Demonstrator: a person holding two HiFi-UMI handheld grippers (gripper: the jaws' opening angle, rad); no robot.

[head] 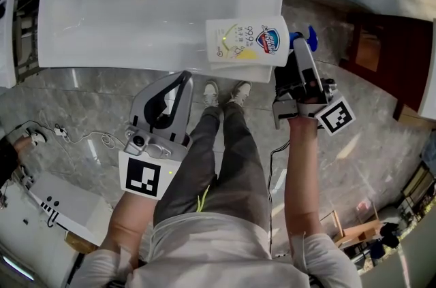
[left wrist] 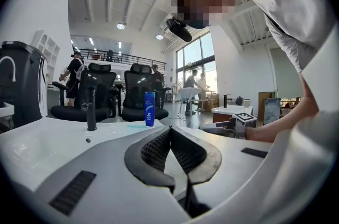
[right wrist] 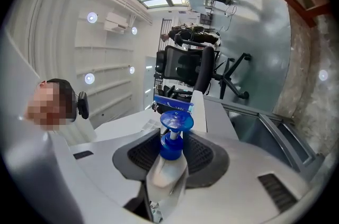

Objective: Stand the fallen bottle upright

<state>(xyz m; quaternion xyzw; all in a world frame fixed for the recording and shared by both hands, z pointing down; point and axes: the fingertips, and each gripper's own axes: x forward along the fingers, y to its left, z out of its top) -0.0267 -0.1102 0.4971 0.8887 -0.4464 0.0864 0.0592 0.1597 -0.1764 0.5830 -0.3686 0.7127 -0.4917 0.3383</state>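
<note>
At one o'clock the right gripper (right wrist: 174, 139) pinches the glossy white pump bottle (head: 246, 40) by its blue neck; left gripper (left wrist: 170, 130) jaws pressed together.

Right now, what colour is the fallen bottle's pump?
Blue. The pump on the bottle shows best in the right gripper view.

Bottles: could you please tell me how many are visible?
2. A white pump bottle lies on the front edge of the sink, in the right gripper; a blue bottle stands at the far edge.
</note>
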